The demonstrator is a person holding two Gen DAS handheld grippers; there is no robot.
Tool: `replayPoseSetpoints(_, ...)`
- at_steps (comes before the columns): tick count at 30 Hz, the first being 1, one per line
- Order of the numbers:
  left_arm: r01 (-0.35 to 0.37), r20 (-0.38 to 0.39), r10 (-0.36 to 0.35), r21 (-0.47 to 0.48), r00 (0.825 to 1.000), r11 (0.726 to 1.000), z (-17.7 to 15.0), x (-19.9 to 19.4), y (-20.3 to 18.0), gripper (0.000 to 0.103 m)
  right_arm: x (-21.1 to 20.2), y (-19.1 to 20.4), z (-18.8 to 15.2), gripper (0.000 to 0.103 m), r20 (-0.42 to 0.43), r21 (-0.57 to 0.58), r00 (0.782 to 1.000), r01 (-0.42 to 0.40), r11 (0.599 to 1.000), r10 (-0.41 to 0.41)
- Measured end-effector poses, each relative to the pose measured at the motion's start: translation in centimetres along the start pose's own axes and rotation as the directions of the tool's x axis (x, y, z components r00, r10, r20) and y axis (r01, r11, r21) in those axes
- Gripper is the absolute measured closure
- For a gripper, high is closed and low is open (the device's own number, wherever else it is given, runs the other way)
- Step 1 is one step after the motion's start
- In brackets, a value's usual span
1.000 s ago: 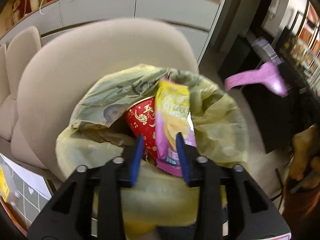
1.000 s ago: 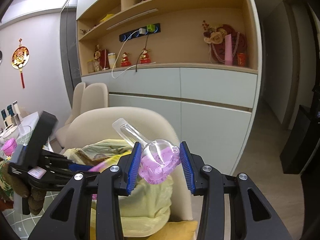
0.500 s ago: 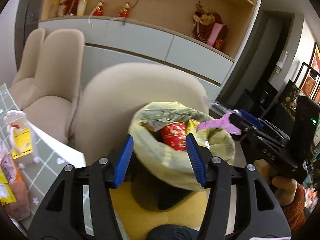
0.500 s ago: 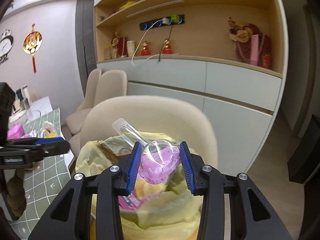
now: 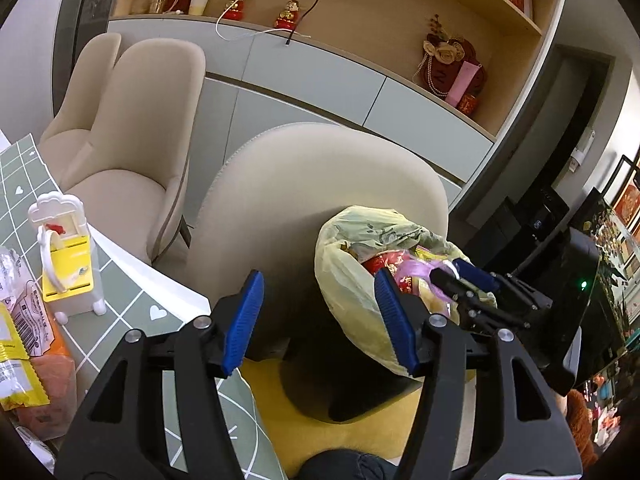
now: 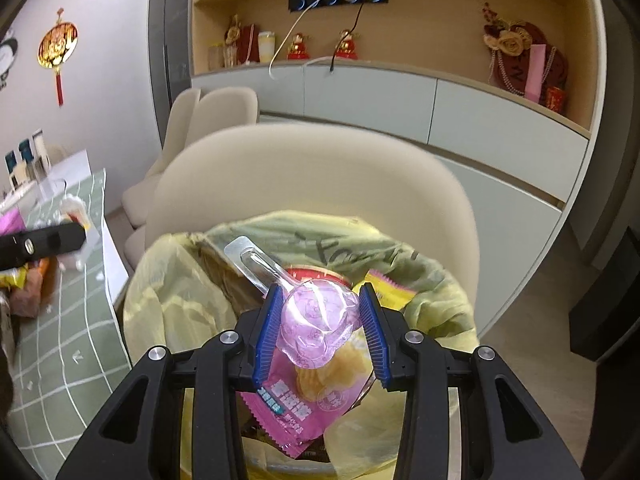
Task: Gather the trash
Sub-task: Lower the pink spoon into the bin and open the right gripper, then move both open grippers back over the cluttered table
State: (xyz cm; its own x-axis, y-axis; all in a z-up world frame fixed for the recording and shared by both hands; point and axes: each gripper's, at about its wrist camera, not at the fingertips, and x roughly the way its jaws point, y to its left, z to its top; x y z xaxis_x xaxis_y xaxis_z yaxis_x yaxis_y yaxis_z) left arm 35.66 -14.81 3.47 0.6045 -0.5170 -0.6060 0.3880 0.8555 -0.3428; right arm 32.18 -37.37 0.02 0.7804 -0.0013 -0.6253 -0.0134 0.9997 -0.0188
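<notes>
Trash bag: yellow-green bag (image 6: 176,312) lining a bin on the chair seat, mouth open just beyond my right tool; in the left wrist view it (image 5: 352,280) sits right of centre, partly behind my left tool's right finger.
Right gripper: my right gripper (image 6: 320,332) is clenched on a clear plastic blister pack (image 6: 316,316) with a pink backing; both blue pads press its rounded part, and its narrow handle-shaped end points up and left, above the bag mouth.
Left gripper: my left gripper (image 5: 320,320) is released; its jaws have just been opening, with nothing between the pads. It hangs near the bag's left side.
Bag contents: pink and yellow snack packet (image 6: 304,400) lies directly under the held pack; red printed cup (image 6: 320,274) sits farther in.
Table: green grid-pattern tablecloth (image 5: 132,304) at near left, carrying a white and yellow holder (image 5: 68,256) and snack packets (image 5: 24,352) at the left edge.
Chair: beige chair back (image 6: 312,176) rises behind the bag; a second beige chair (image 5: 136,128) stands farther left.
Far wall: grey cabinets (image 6: 400,100) under a wooden shelf with red ornaments (image 6: 320,46).
</notes>
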Motion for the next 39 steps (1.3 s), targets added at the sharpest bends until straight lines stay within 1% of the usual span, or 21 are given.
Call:
replayPoseSetpoints(9, -0.002, -0.025, 0.003, 0.041, 1.0, 0.999, -0.7, 0.8, -1.0, 0.048, 0.4, -1.3, -0.7, 0.065, -0.027, 0.061, 0.999, -0.036, 0.997, 0.037)
replayPoseSetpoints(13, -0.003, -0.023, 0.004, 0.044, 1.0, 0.999, -0.7, 0.8, -1.1, 0.048, 0.0, -1.6, -0.9, 0.065, -0.017, 0.073, 0.999, -0.047, 0.996, 0.048)
replayPoseSetpoints(15, -0.004, -0.016, 0.005, 0.047, 1.0, 0.999, -0.7, 0.5, -1.2, 0.048, -0.4, -1.7, -0.9, 0.059, -0.006, 0.073, 0.999, -0.052, 0.996, 0.053)
replayPoseSetpoints(16, -0.003, -0.013, 0.004, 0.049, 1.0, 0.999, -0.6, 0.4, -1.2, 0.048, -0.7, -1.7, -1.0, 0.05, -0.001, 0.073, 0.999, -0.051, 0.996, 0.052)
replayPoseSetpoints(17, -0.004, -0.009, 0.004, 0.051, 1.0, 0.999, -0.6, 0.2, -1.3, 0.048, -1.0, -1.8, -1.0, 0.048, 0.007, 0.074, 0.999, -0.047, 0.996, 0.046)
replayPoseSetpoints(18, -0.005, -0.003, 0.005, 0.053, 1.0, 0.999, -0.6, 0.0, -1.4, 0.048, -1.2, -1.8, -1.0, 0.048, 0.009, 0.073, 0.999, -0.038, 0.997, 0.037)
replayPoseSetpoints(20, -0.004, 0.014, 0.004, 0.059, 1.0, 0.998, -0.3, -0.7, -1.6, 0.047, -1.8, -1.9, -1.0, 0.042, 0.019, 0.07, 1.0, -0.009, 0.998, 0.008)
replayPoseSetpoints(21, -0.001, 0.022, 0.0, 0.061, 1.0, 0.998, -0.2, -1.1, -1.8, 0.047, -2.3, -1.9, -1.0, 0.042, 0.03, 0.068, 1.0, -0.003, 0.998, 0.001)
replayPoseSetpoints(23, 0.005, 0.032, -0.007, 0.067, 0.999, 0.998, -0.1, -1.9, -2.0, 0.046, -3.2, -2.1, -0.9, 0.042, 0.047, 0.074, 0.999, -0.006, 0.997, 0.002)
replayPoseSetpoints(25, 0.001, 0.04, -0.004, 0.083, 0.999, 0.997, -0.2, -2.7, -2.1, 0.046, -4.5, -2.0, -0.7, 0.042, 0.075, 0.074, 0.997, -0.028, 0.997, 0.023)
replayPoseSetpoints(28, -0.018, 0.054, 0.012, 0.11, 0.998, 0.994, -0.5, -4.3, -1.9, 0.046, -6.5, -0.9, -0.6, 0.042, 0.117, 0.045, 0.991, -0.066, 0.997, 0.061)
replayPoseSetpoints(30, -0.034, 0.063, 0.026, 0.121, 0.998, 0.992, -0.8, -5.5, -1.4, 0.046, -7.6, 0.5, -0.6, 0.042, 0.116, 0.025, 0.99, -0.088, 0.996, 0.085)
replayPoseSetpoints(33, -0.08, 0.088, 0.068, 0.143, 0.994, 0.987, -1.4, -7.8, 0.0, 0.046, -8.9, 2.4, -0.7, 0.042, 0.128, 0.01, 0.986, -0.107, 0.994, 0.105)
replayPoseSetpoints(36, -0.127, 0.123, 0.109, 0.144, 0.986, 0.981, -2.1, -10.7, 2.1, 0.046, -10.0, 4.7, -0.8, 0.042, 0.138, -0.004, 0.978, -0.155, 0.988, 0.154)
replayPoseSetpoints(39, -0.179, 0.154, 0.157, 0.146, 0.976, 0.973, -3.0, -13.7, 5.0, 0.043, -10.6, 7.2, -1.1, 0.042, 0.135, -0.03, 0.969, -0.204, 0.978, 0.206)
